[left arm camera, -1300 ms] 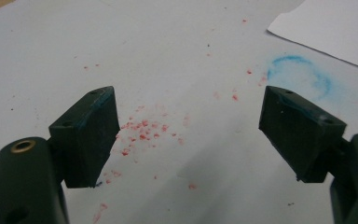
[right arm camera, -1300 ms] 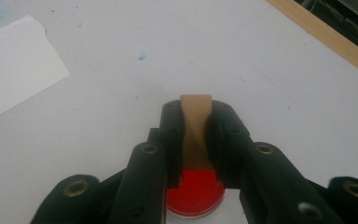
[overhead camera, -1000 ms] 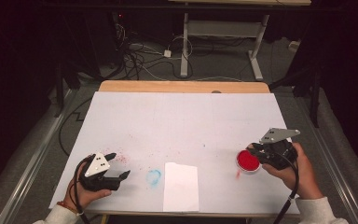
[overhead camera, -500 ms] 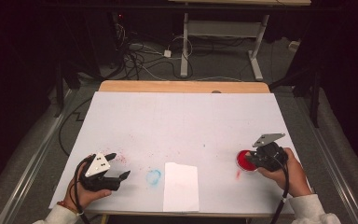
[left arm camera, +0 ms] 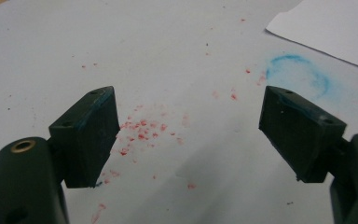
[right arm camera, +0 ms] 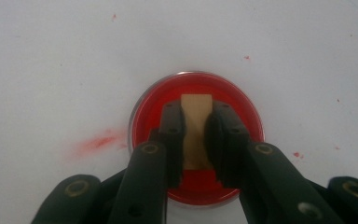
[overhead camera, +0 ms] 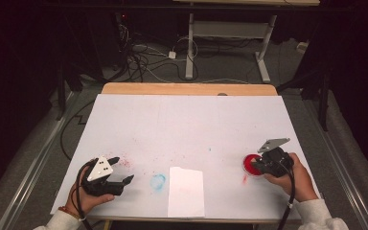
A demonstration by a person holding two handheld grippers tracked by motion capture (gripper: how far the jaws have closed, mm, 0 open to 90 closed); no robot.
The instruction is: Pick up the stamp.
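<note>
The right hand-held gripper (right arm camera: pixel 196 135) is clenched on a small tan wooden block (right arm camera: pixel 196 130), most likely a stamp, which stands upright between its two black jaws; the pads press on both of its sides, and its top end rises a little past the jaw tips. Directly beneath the block and the jaws lies a round red ink pad (right arm camera: pixel 196 144) in a shallow dish with a pale rim — the block is over its middle, though whether its lower end touches the ink I cannot tell. In the high view this same right hand-held gripper (overhead camera: pixel 263 165) sits at the near edge of the red ink pad (overhead camera: pixel 250 164), with the person's hand wrapped around its body behind it; a faint red smear (right arm camera: pixel 100 141) marks the white surface (overhead camera: pixel 187 129) just beside the dish, to the gripper's left.

The left hand-held gripper (left arm camera: pixel 186 135) is released; its jaws stand wide apart with nothing between them, low over the surface. Under and just ahead of its jaws lies a scatter of red specks (left arm camera: pixel 142 130); farther ahead and toward its right jaw is a pale blue ring-shaped stain (left arm camera: pixel 298 74), and beyond that the corner of a white sheet of paper (left arm camera: pixel 335 28). In the high view the left hand-held gripper (overhead camera: pixel 122 171) points toward the blue stain (overhead camera: pixel 157 181), the sheet of paper (overhead camera: pixel 186 191) lying just past it — well apart from the red ink pad.
</note>
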